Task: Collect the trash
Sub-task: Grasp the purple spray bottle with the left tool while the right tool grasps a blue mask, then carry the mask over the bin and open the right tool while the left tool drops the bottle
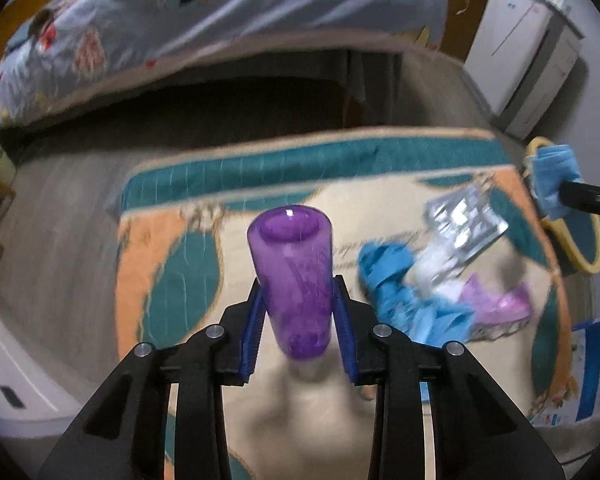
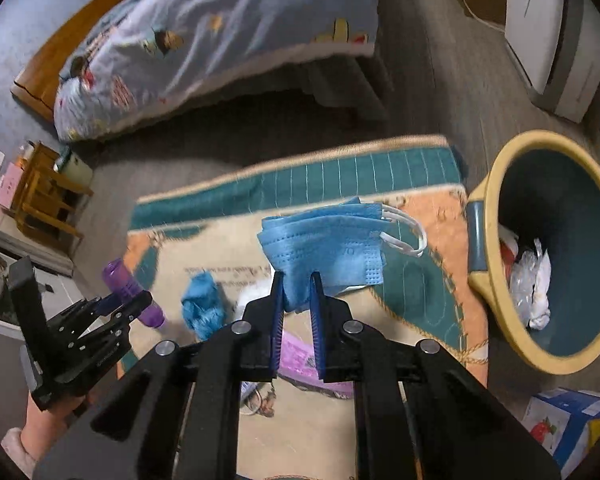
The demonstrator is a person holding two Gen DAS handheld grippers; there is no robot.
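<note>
Low in the middle of the left wrist view, the left gripper (image 1: 298, 320) pinches a purple plastic bottle (image 1: 290, 276) between its blue pads, the bottle's open mouth pointing up the frame and its body lifted off the patterned rug (image 1: 172, 264). Right of it on the rug lies a heap of litter: a crumpled blue glove (image 1: 388, 276), a silver blister pack (image 1: 464, 224) and a pink wrapper (image 1: 500, 300). At the right edge a blue face mask (image 1: 552, 176) hangs in front of a yellow-rimmed bin (image 1: 592, 256).

Centre frame in the right wrist view, the right gripper (image 2: 298, 300) is pressed together on a fold of the blue face mask (image 2: 324, 244), whose white ear loops trail to the right. The bin (image 2: 496, 280) stands at the right edge of the frame, tilted toward the lens, with crumpled white rubbish inside. At lower left the left gripper (image 2: 128, 304) holds the purple bottle (image 2: 128, 288) above the rug (image 2: 412, 288). A bed with a blue cover (image 2: 236, 32) fills the upper left.
</note>
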